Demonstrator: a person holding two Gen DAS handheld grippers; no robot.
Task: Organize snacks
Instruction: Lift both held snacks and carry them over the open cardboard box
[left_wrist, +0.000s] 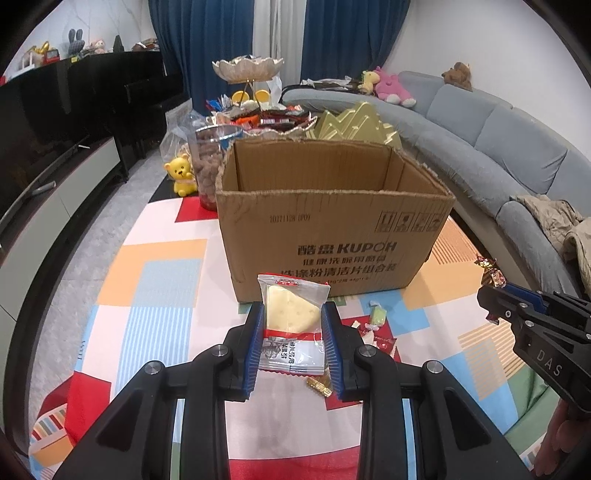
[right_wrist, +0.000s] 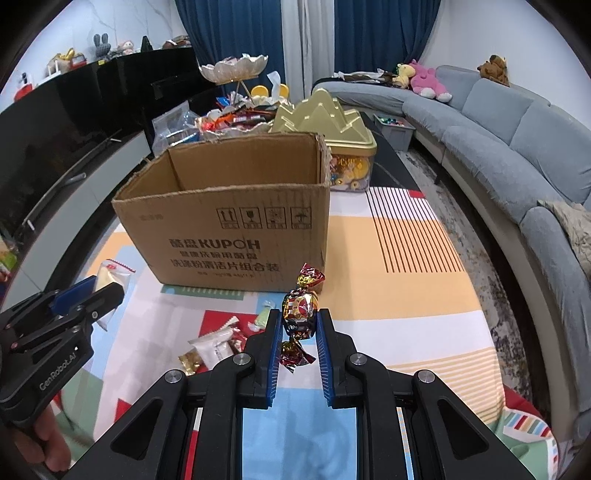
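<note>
Transfer stage of a two-handed snack pickup. The left claw (left_wrist: 291, 325) is clamped on a clear-wrapped biscuit packet (left_wrist: 293, 317), its blue pads (left_wrist: 255, 343) pressing the packet's two long edges; the packet stands upright between them, its sealed top toward 12 o'clock. The right claw (right_wrist: 298, 325) is pinched shut on a foil-wrapped candy (right_wrist: 300, 310), gripping the round body while both twisted ends stick out free. In each wrist view the open cardboard box (left_wrist: 332, 221) lies at 12 o'clock, just beyond the held snack, its top flaps cut away and its interior empty as far as can be seen. Loose snacks (right_wrist: 218, 343) remain on the patterned bench cover (right_wrist: 406, 258), near the box's front wall, at about 9 o'clock from the right claw.

The step in hand appears to be carrying both items over the box rim for release. To do it well, each claw should clear the ragged front edge before moving forward, since the upright packet top could catch the cardboard. Release should come only once the snack is fully over the opening, one claw at a time if they crowd each other. The candy's grip is narrow; a tilt may let it slip.
</note>
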